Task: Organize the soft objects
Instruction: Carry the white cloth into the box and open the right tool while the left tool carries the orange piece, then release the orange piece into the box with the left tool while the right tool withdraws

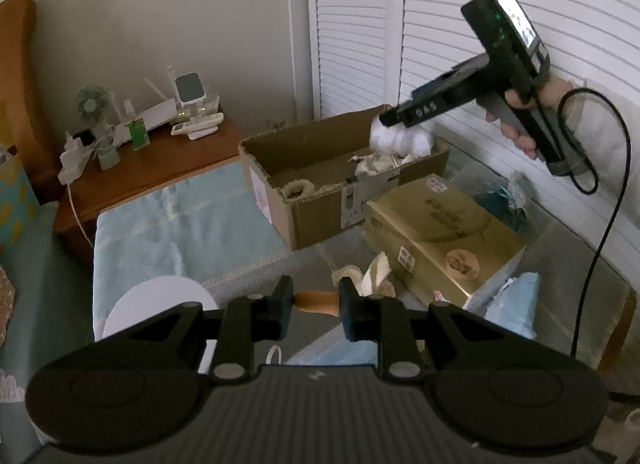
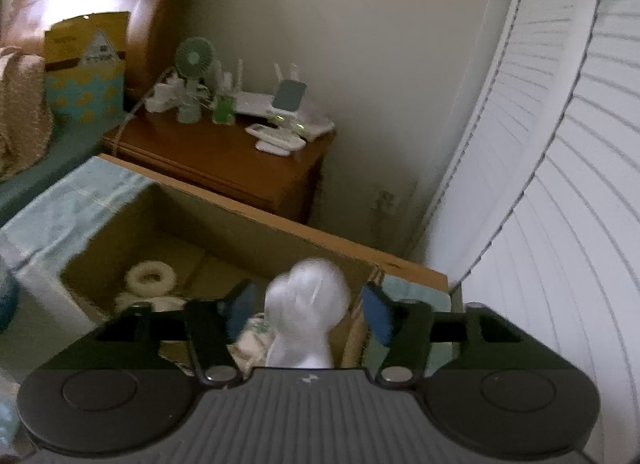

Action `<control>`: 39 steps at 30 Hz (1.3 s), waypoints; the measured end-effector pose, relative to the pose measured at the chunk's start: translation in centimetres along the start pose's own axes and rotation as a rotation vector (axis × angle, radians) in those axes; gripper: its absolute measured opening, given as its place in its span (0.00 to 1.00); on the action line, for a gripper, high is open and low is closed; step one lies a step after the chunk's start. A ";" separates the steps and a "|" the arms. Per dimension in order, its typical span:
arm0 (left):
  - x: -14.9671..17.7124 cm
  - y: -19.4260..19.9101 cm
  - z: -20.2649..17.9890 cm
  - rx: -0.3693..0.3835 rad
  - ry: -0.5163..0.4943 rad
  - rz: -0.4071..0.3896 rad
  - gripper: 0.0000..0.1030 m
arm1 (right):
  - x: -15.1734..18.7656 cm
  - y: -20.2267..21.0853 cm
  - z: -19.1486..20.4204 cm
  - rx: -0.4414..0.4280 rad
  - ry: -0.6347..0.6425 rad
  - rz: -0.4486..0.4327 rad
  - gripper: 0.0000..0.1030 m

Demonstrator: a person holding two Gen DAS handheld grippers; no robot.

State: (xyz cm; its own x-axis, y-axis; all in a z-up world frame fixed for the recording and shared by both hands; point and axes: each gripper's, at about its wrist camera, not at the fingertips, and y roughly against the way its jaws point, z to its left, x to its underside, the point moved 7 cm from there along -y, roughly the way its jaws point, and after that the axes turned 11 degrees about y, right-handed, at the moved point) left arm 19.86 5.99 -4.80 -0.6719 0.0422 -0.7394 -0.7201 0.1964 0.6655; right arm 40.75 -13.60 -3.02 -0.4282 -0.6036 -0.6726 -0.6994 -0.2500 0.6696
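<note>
In the left wrist view my left gripper is shut on an orange-brown soft piece, with a cream plush lying just beyond it. My right gripper hangs over the open cardboard box. Its jaws stand open around a white fluffy toy, and a gap shows between each pad and the toy. The left wrist view shows that same gripper and white toy above the box's far corner. Fluffy white rings lie inside the box.
A gold carton sits right of the box, beside a clear bin. A wooden nightstand carries a small fan and a router. White louvred doors fill the right. Light blue cloth covers the surface.
</note>
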 end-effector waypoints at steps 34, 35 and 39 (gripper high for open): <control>-11.1 -9.0 -5.2 0.020 -0.093 -0.050 0.25 | 10.2 15.2 4.9 0.026 -0.216 -0.026 1.00; -11.4 -9.4 -5.2 0.013 -0.091 -0.052 0.28 | 10.2 15.2 4.9 0.026 -0.213 -0.023 1.00; -11.9 -10.3 -5.3 0.012 -0.060 -0.059 0.97 | 10.5 15.1 5.1 0.023 -0.209 -0.015 1.00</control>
State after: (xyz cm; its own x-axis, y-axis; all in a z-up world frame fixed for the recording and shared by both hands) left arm 34.34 -1.70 -2.37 -0.6165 0.0889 -0.7824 -0.7558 0.2120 0.6196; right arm 22.73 -19.90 -1.57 -0.5256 -0.4287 -0.7348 -0.7183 -0.2391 0.6533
